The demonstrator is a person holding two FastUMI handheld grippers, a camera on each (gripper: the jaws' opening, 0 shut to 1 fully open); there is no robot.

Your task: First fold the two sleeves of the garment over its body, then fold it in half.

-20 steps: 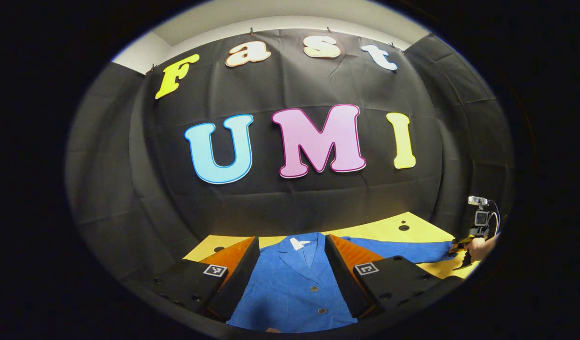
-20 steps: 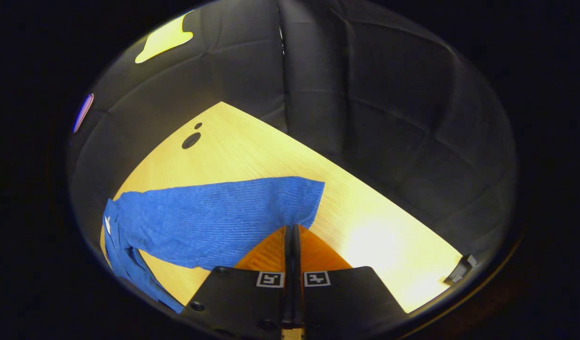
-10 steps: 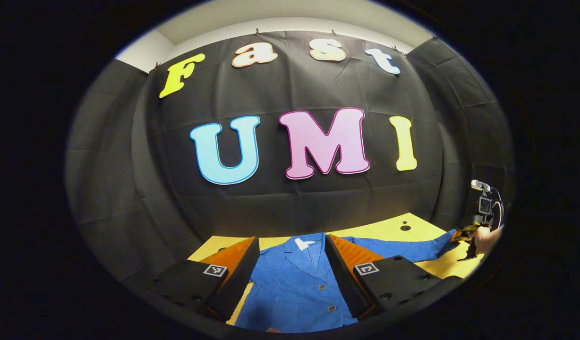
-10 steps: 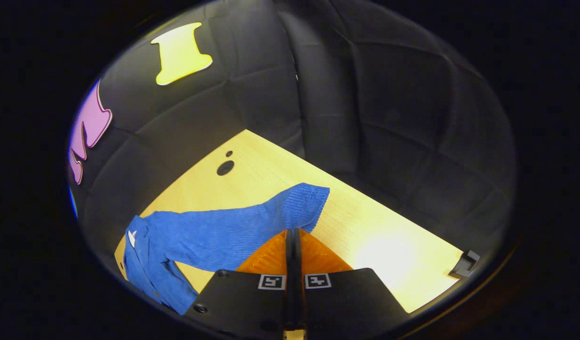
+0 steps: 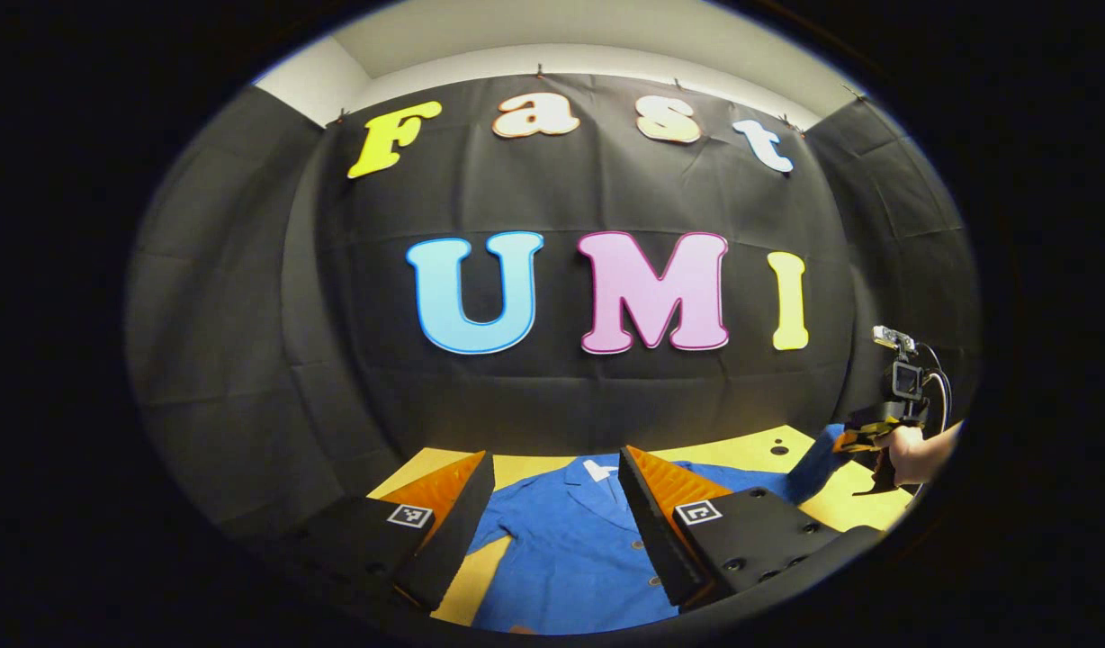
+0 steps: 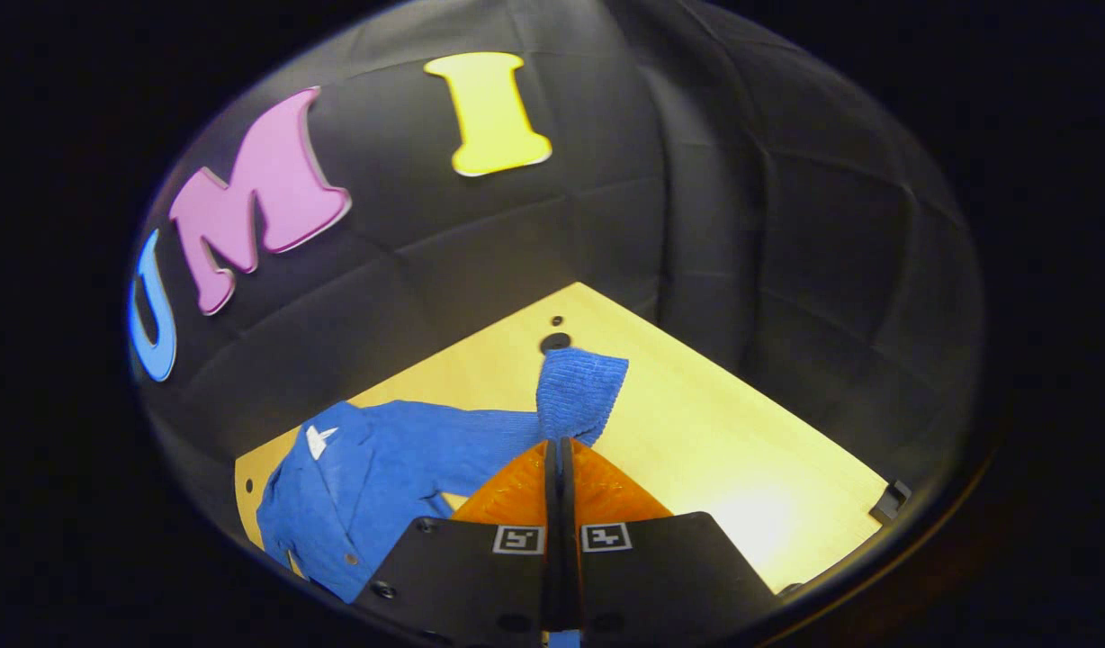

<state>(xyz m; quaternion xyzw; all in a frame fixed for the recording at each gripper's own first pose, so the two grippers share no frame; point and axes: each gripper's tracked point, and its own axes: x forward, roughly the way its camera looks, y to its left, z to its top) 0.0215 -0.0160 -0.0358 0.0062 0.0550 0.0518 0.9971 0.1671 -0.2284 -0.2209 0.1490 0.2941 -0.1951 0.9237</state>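
The right gripper (image 6: pixel 560 443) is clamped on the sleeve (image 6: pixel 578 391) cuff, lifted off the table (image 6: pixel 723 423); the shirt (image 6: pixel 372 477) body lies to its left — so carry leftward. The left gripper (image 5: pixel 552 504) (jaws wide, empty) hovers over the body.

no readable text, square coded markers on claw fingers (image 6: pixel 516 538), unreadable

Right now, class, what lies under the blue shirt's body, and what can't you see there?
The blue ribbed button-up shirt lies on the yellow wooden table, which shows all round it. The right tongs hold its sleeve lifted. Whatever is beneath the shirt's body is covered.
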